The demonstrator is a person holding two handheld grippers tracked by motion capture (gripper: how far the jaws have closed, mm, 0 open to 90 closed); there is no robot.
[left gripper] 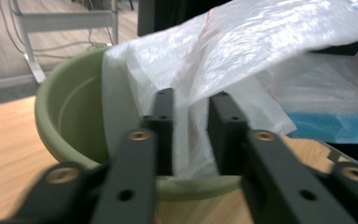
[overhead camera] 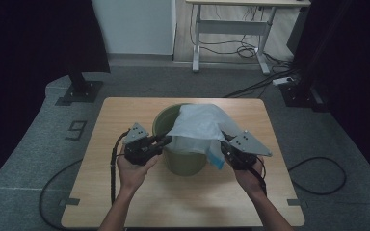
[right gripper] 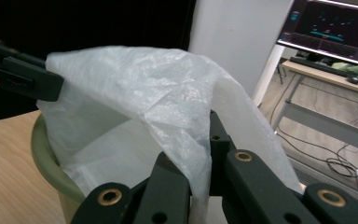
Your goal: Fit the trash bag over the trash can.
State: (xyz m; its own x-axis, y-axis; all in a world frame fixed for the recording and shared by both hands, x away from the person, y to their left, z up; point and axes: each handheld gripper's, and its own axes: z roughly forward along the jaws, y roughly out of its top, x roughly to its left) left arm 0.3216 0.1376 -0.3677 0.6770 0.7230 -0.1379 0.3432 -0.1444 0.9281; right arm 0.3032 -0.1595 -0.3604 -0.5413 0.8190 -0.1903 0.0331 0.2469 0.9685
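My desk (overhead camera: 125,192) is the biggest thing here. It is made of light wood and sits on a grey floor (overhead camera: 29,144).

Next comes the green bucket (overhead camera: 185,161). It stands right in the middle of the desk. From above, my two hands sit on each side of it, one at 9 o'clock and one at 3 o'clock.

Then comes the white plastic bag (overhead camera: 197,122). It is thin and crinkly. It hangs over the bucket, covering the rim from about 12 o'clock round to 5 o'clock. Part of it goes down inside the bucket. A blue bit (overhead camera: 215,160) of the bag hangs at about 4 o'clock, outside the bucket wall. The rim at 9 to 11 o'clock is bare.

My right fingers (right gripper: 205,163) are squeezed together on a fold of the bag, and the bag is pulled up like a little tent from there. They sit at the bucket's 3 o'clock side.

My left fingers (left gripper: 191,135) are at the bucket's 9 o'clock side, just over the near rim. They are a little apart. A piece of the bag hangs between them, but they are not pressing on it.
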